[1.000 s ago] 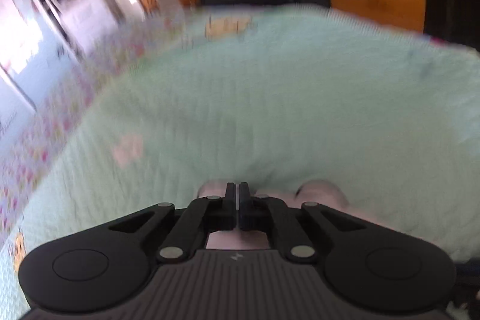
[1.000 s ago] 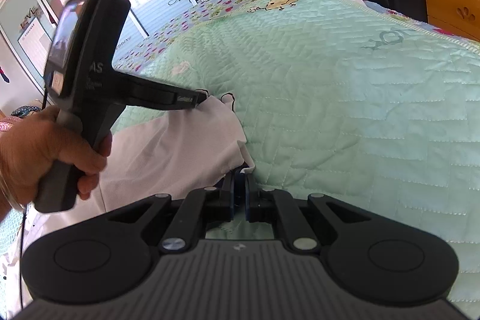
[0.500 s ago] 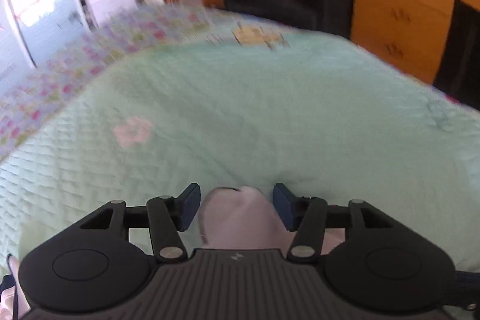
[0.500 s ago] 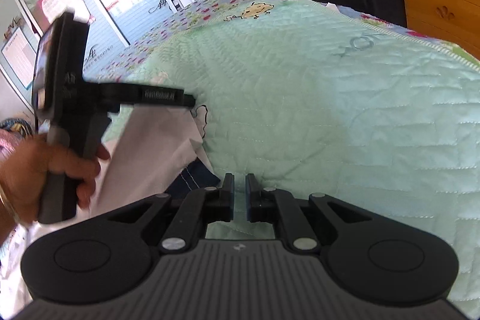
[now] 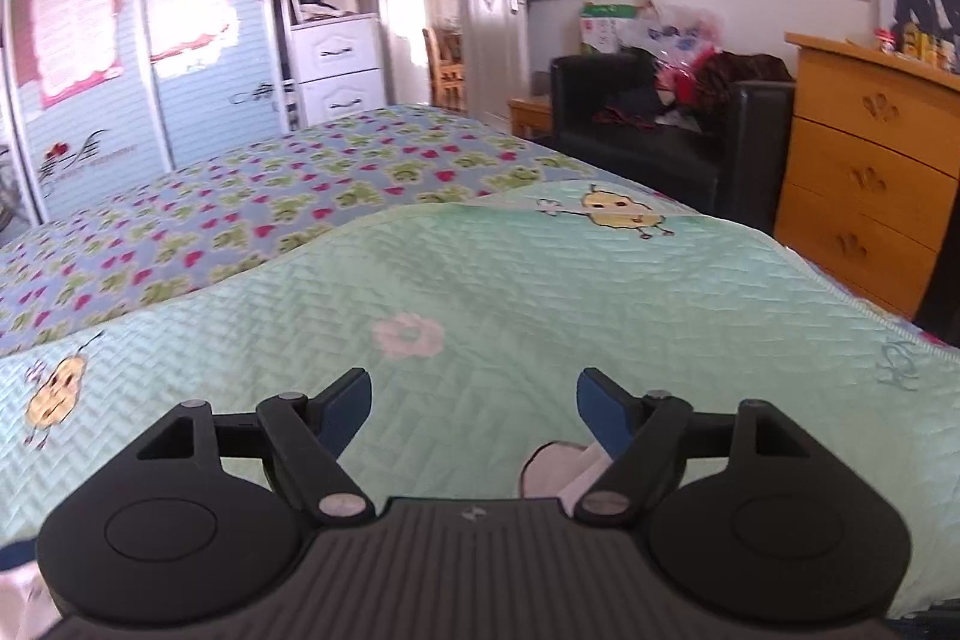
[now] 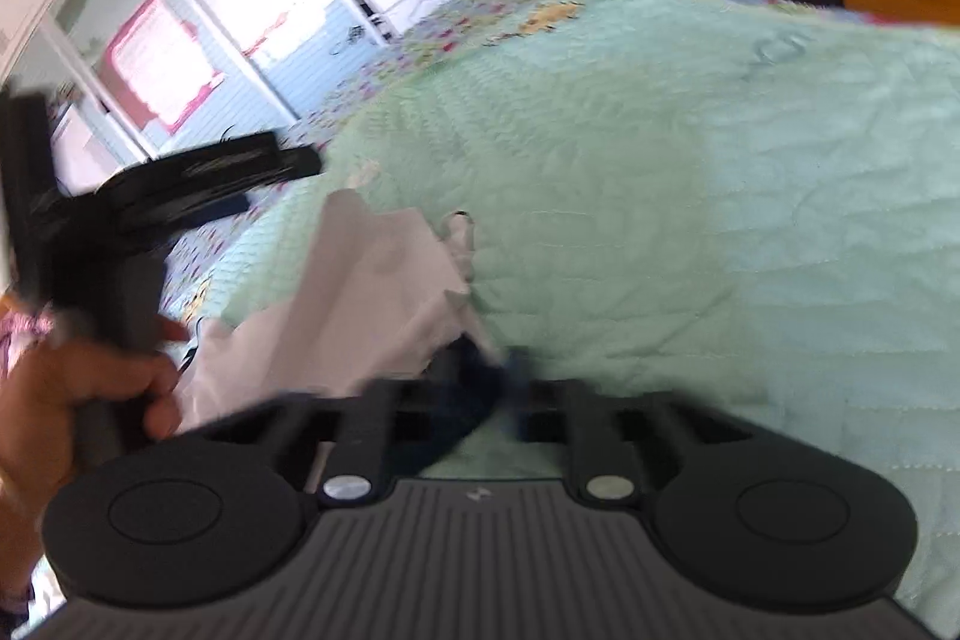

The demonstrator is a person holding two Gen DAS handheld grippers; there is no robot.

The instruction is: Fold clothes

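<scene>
White garment (image 6: 354, 304) lies crumpled on the green quilt (image 6: 690, 196) near the bed's near edge, with a dark blue part just under the right gripper (image 6: 480, 394). This view is blurred, so I cannot tell if its fingers are together. The left gripper (image 5: 474, 403) hangs above the quilt with fingers (image 5: 345, 409) wide apart, holding nothing; a pale piece of cloth (image 5: 549, 472) shows just beside its right finger.

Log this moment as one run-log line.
left gripper: open, empty, above green quilt | right gripper: blurred, state unclear | white garment: on quilt, unfolded
</scene>
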